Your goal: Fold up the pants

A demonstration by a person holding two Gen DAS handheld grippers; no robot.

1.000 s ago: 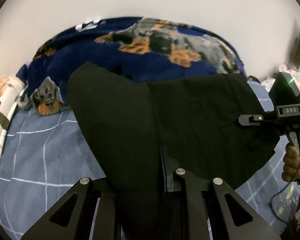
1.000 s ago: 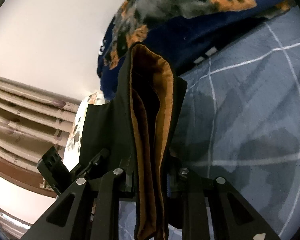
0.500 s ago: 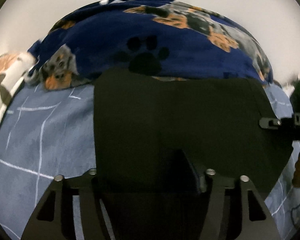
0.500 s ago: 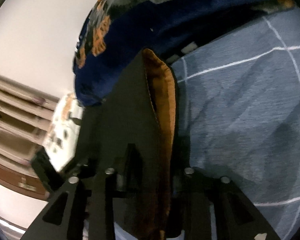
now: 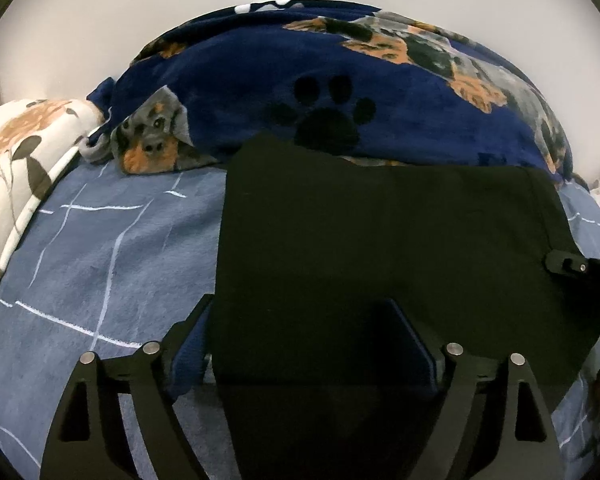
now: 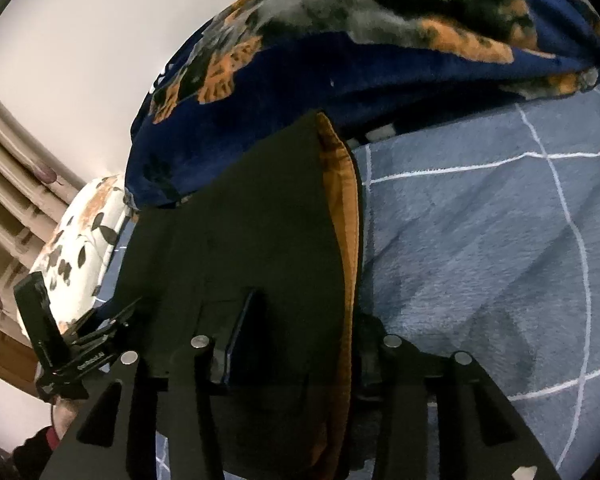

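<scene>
Black pants [image 5: 380, 220], folded into a broad panel, lie flat on the blue bedsheet [image 5: 100, 248] below the blanket. My left gripper [image 5: 312, 320] straddles their near left corner; its jaws are wide apart and still opening, and the pads do not press the cloth. In the right wrist view the pants [image 6: 252, 208] show an orange lining [image 6: 340, 200] along their right edge. My right gripper [image 6: 306, 312] has that thick edge between its jaws, which are opening and loose around it. Each view shows the other gripper: the right gripper [image 5: 572, 266] and the left gripper [image 6: 100, 328].
A navy blanket with dog prints [image 5: 300, 60] is heaped at the head of the bed against a white wall. A floral pillow [image 5: 16, 144] lies at the left edge. Grid-lined sheet [image 6: 480, 240] stretches to the right of the pants. Wooden slats [image 6: 4, 184] stand beyond the pillow.
The pants have come down from hanging in both grippers to lying flat on the sheet. The left jaws went from shut to wide apart; the right jaws have parted around the orange-lined edge.
</scene>
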